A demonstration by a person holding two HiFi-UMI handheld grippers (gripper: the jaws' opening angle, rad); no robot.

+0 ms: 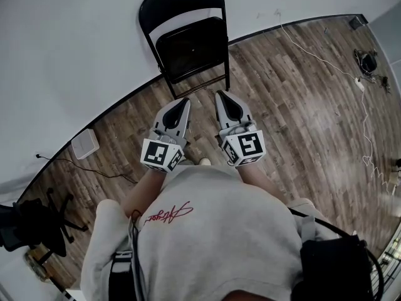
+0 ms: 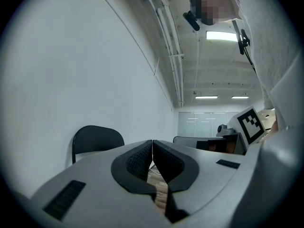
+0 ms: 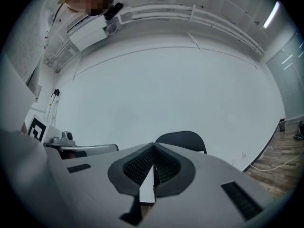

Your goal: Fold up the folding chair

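Wood floor (image 1: 301, 105) meets a white wall (image 1: 62, 55). An unfolded black folding chair (image 1: 188, 42) stands against it. Left gripper (image 1: 177, 113) and right gripper (image 1: 227, 105), jaws together and empty, hover near; likely approaching, next opening to grasp the seat.

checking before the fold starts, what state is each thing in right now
chair: unfolded, seat down, standing by the wall, no gripper on it
left gripper: shut, empty, short of the chair
right gripper: shut, empty, short of the chair
ceiling light: on
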